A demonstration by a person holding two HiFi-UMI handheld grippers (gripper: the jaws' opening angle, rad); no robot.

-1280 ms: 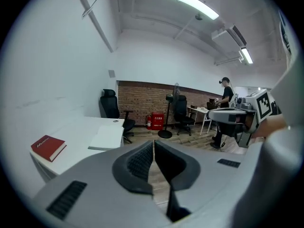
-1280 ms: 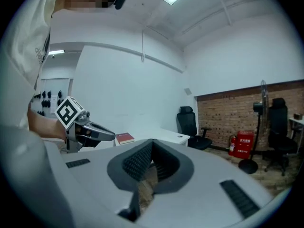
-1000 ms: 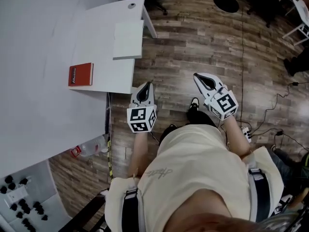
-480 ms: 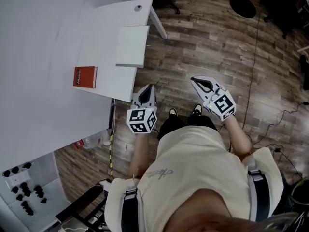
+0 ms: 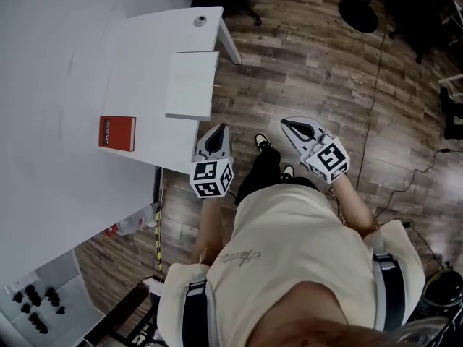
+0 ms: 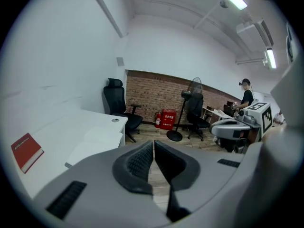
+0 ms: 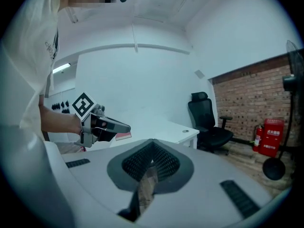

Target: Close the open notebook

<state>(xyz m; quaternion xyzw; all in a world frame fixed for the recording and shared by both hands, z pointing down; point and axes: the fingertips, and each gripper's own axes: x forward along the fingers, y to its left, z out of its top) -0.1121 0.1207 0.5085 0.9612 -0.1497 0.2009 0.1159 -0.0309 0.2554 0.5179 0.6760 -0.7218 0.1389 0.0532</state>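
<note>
The open notebook (image 5: 192,85) lies flat on the white table (image 5: 87,63), white pages up, near the table's right edge; in the left gripper view the notebook (image 6: 97,139) shows faintly. My left gripper (image 5: 219,127) hovers just off the table's edge, below the notebook, with its jaws shut and empty (image 6: 153,142). Over the wooden floor to the right, my right gripper (image 5: 284,122) is also shut on nothing (image 7: 152,141). Both are well short of the notebook.
A closed red book (image 5: 117,133) lies on the table left of the notebook. A black office chair (image 6: 116,106), a standing fan (image 5: 357,11) and floor cables (image 5: 376,85) are around. A person (image 6: 245,96) stands at a far desk.
The head view has shifted a little and the person's leg has stepped forward. Both grippers stay shut at about the same spot beside the table's edge.
</note>
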